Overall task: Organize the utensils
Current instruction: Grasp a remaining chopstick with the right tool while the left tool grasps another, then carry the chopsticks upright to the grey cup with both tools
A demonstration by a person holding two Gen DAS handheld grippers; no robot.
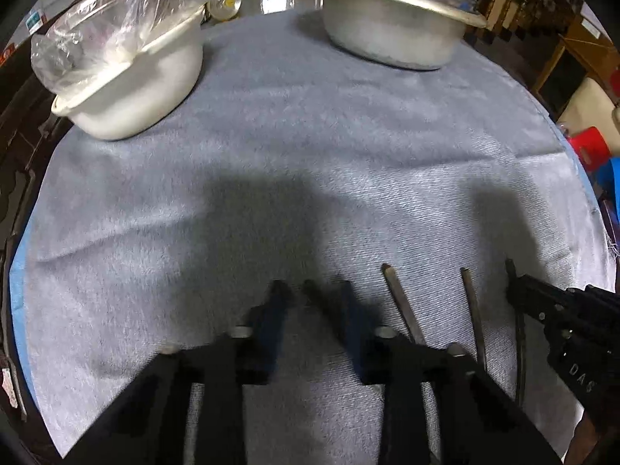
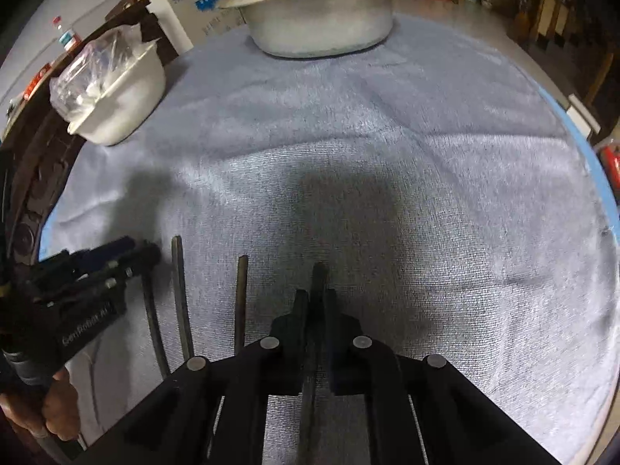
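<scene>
Several slim dark utensil handles lie side by side on the grey cloth (image 1: 310,135) at its near edge. My left gripper (image 1: 308,290) points down over the leftmost handle (image 1: 313,287). That handle sits between the fingers, close to the right one, and a gap shows on its left side. Two brownish handles (image 1: 399,302) (image 1: 472,310) lie loose to its right. My right gripper (image 2: 314,294) is shut on another dark handle (image 2: 319,273), whose tip sticks out past the fingertips. In the right wrist view the left gripper (image 2: 139,250) stands at the left, over a dark handle (image 2: 153,321).
A white bowl with a clear plastic bag (image 1: 147,73) stands at the far left of the cloth. A lidded metal pot (image 1: 391,35) stands at the far right. A hand (image 2: 58,407) grips the left tool. Dark wooden furniture lies beyond the round table's edge.
</scene>
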